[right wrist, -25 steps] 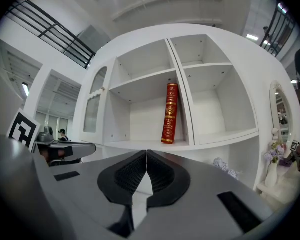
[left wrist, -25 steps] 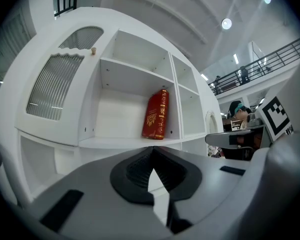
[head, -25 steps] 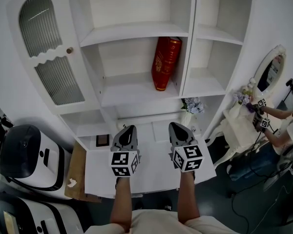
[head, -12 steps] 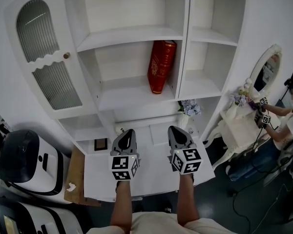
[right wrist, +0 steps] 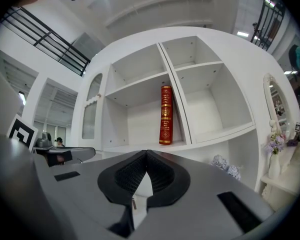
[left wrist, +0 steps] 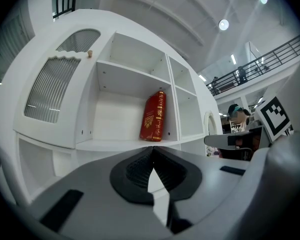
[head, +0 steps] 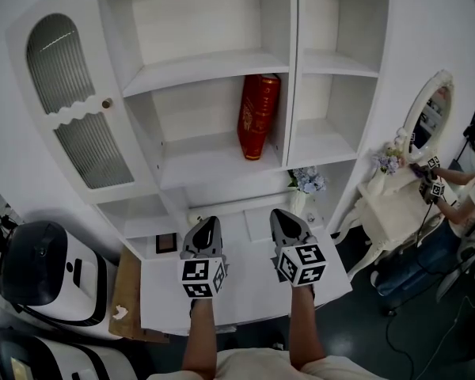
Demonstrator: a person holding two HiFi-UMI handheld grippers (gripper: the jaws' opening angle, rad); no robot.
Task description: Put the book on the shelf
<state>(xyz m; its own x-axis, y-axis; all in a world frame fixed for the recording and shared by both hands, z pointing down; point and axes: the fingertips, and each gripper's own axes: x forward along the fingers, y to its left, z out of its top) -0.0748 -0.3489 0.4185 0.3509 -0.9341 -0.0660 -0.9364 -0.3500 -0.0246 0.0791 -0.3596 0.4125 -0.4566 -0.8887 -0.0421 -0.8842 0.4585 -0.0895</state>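
Your two forearms reach out from the near edge of the head view, side by side and level over the white table (head: 245,285), each carrying its tool with the marker cube on top and the nose aimed at the far shelf unit (head: 222,62). The left gripper (head: 208,222) sits on the left half of the table and the right gripper (head: 279,214) near it on the right, the two apart and roughly parallel. In its own gripper view, each one's dark ribbed pads meet at the tips: both claws are pressed together with nothing pinched between them. Ahead of you, the shelf unit is split by an upright divider (head: 293,70) into a wider left column and a narrower right one. A ribbed-glass cabinet door (head: 73,101) stands further left. The red book (head: 257,115) stands on end in the middle compartment of the left column, on its shelf board (head: 210,161), at the right end just beside the divider. A vase of pale flowers (head: 307,182) stands at the far right of the table below the shelves, and a small dark frame (head: 165,244) lies at the table's far left. The book is well apart from both claws, up and beyond them, a little nearer the right claw's line than the left's. Neither touches it.
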